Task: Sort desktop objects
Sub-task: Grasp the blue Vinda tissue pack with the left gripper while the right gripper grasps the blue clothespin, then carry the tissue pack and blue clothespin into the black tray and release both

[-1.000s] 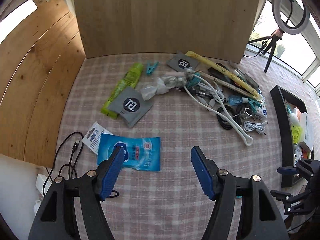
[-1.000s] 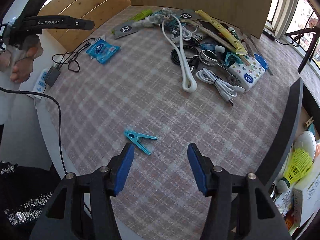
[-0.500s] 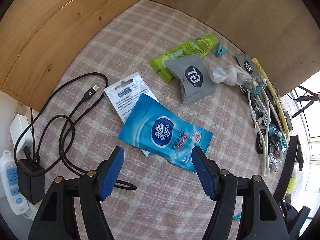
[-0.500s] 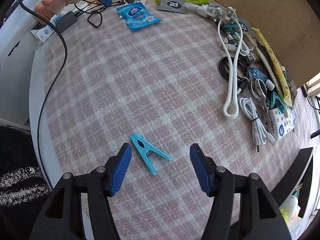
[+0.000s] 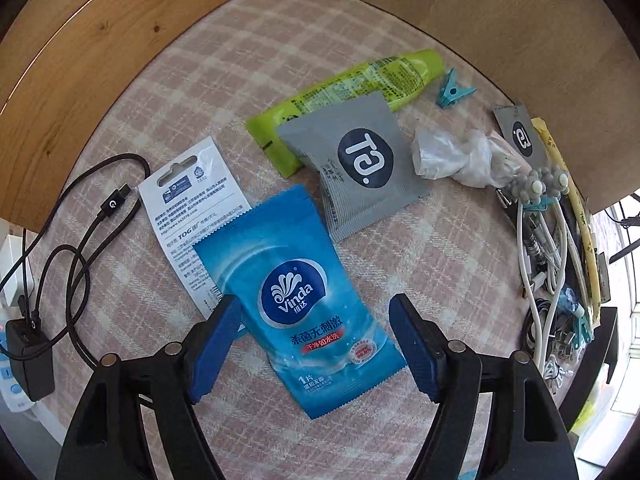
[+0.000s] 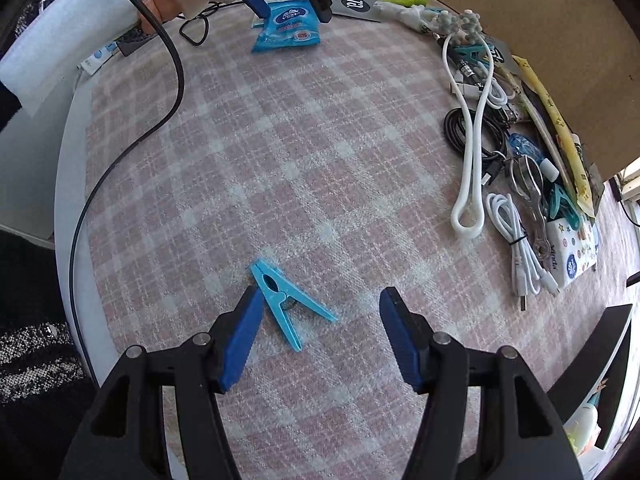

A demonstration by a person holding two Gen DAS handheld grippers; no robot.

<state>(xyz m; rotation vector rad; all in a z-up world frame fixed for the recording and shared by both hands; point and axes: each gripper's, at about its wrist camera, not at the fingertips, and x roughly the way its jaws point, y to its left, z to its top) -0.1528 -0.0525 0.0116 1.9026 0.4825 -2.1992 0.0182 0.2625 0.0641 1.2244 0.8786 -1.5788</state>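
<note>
- On the round table under pink-and-white checked cloth [image 6: 304,152]: scattered desktop clutter, cables and packets mostly along the far rim.
- Left gripper [image 5: 316,340]: fingers spread, jaws just widened, straddling the flat blue Vinda wet-wipe sachet [image 5: 296,300] lying on the cloth; pads not pressing. Suggest lowering squarely, pinching across its narrow width.
- Right gripper [image 6: 316,336]: fingers spread above the small light-blue plastic clothes peg [image 6: 282,302], which lies near the left pad. Centre first, then close.
</note>
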